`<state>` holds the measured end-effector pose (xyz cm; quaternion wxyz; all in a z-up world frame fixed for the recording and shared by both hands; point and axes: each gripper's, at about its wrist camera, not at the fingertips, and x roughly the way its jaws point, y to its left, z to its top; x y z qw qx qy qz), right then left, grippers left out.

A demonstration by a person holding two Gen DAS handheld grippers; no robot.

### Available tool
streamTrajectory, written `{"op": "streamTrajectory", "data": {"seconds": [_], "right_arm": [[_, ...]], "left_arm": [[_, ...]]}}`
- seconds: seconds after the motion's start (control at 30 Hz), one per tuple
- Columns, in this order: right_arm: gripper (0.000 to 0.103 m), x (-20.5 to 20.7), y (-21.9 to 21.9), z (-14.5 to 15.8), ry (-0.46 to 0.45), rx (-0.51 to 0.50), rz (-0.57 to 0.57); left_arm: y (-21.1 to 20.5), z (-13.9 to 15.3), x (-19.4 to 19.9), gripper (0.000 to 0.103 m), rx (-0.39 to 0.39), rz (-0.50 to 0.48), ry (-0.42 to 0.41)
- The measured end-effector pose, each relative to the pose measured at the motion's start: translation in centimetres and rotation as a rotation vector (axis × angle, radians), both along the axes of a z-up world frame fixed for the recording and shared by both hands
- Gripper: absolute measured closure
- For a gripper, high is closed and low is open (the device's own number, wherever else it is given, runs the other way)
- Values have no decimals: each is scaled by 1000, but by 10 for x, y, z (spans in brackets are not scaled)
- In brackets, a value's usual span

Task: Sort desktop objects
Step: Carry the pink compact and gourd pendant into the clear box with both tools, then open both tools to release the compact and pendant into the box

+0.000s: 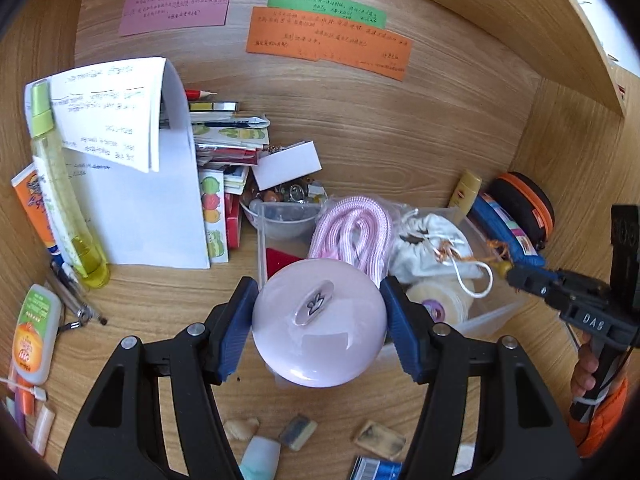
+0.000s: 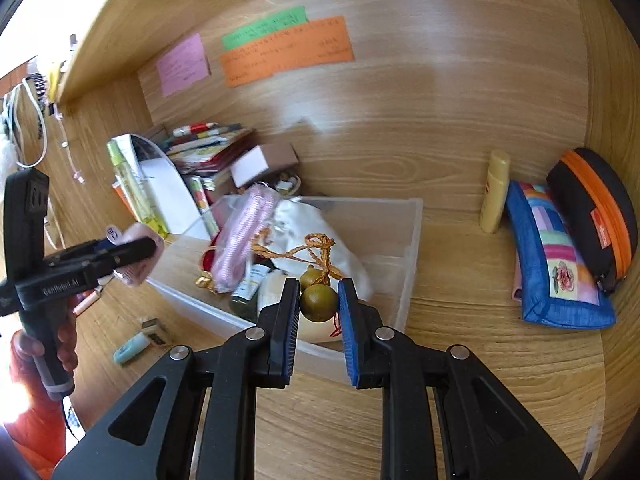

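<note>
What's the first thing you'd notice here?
A round pink case sits clamped in the left gripper, above the clear box. The right gripper pinches a brown bead on an orange cord. Bright notes dot the wooden back wall.

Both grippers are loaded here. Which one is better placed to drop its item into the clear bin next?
Right, probably: the right gripper holds the olive bead directly above the clear bin, while the left gripper grips the pink ball near its edge.
</note>
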<state>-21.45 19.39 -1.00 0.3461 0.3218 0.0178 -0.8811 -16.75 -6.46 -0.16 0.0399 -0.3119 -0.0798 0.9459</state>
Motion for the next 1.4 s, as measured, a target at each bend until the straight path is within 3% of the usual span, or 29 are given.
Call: {"op": "streamTrajectory", "data": {"seconds": [0.6, 1.07, 1.27, 1.33, 1.4], "right_arm": [[85, -12, -8, -11, -37, 25, 16], [85, -13, -13, -15, -30, 105, -18], [85, -9, -19, -17, -7, 158, -26], [83, -8, -20, -16, -4, 164, -27], [72, -6, -20, -16, 1, 171, -33]], "left_arm": [[9, -24, -44, 41, -17, -28, -75], [29, -34, -50, 41, -128, -60, -108], [28, -34, -48, 41, -117, -64, -118], [28, -34, -47, 41, -119, -63, -120], [27, -34, -47, 40, -121, -63, -119]]}}
